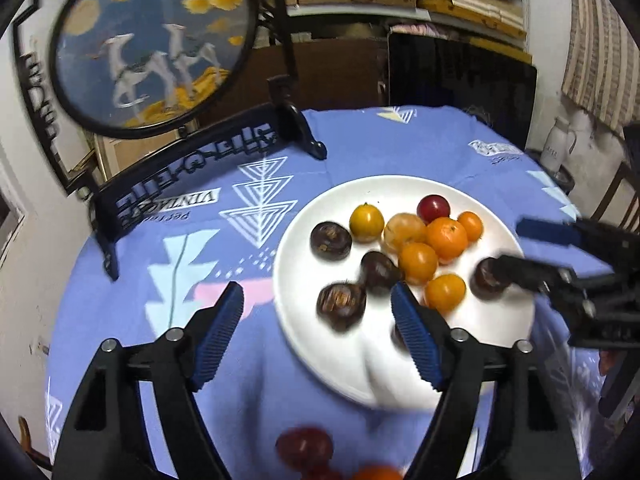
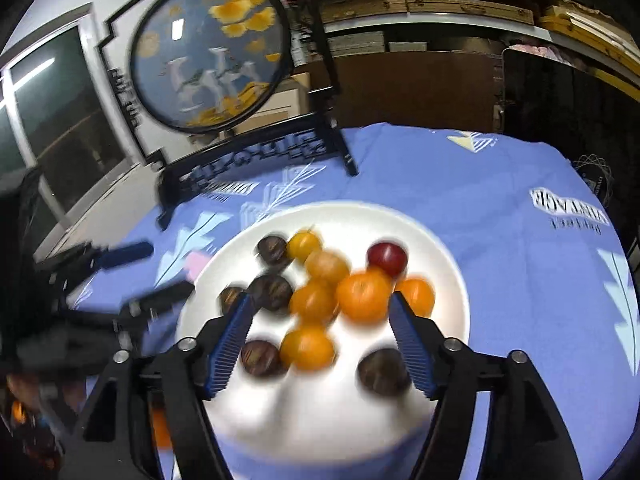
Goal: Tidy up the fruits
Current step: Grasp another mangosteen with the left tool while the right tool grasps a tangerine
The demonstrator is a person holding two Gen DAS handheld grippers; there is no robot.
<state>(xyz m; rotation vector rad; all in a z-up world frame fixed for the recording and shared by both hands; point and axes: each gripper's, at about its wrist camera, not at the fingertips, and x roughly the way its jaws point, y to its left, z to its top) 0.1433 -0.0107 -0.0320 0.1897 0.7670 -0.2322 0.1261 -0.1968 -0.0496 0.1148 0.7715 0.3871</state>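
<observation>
A white plate (image 1: 312, 340) on the blue tablecloth holds several small fruits: orange ones (image 1: 446, 238), dark brown ones (image 1: 331, 239), a yellow one (image 1: 366, 222) and a red one (image 1: 433, 208). My left gripper (image 1: 318, 294) hovers open over the plate's near left part, a dark fruit (image 1: 342, 306) showing between its fingers, untouched. My right gripper (image 1: 508, 246) comes in from the right, one finger by a dark fruit (image 1: 486, 280). In the right wrist view the right gripper (image 2: 322, 300) is open above the blurred fruit pile on the plate (image 2: 444, 240); the left gripper (image 2: 170, 268) is at the plate's left rim.
A round painted screen on a black carved stand (image 1: 152, 48) rises at the table's far left. A red fruit (image 1: 306, 446) and an orange one (image 1: 376, 474) lie on the cloth in front of the plate. Shelves and a dark panel (image 1: 460, 76) stand behind the table.
</observation>
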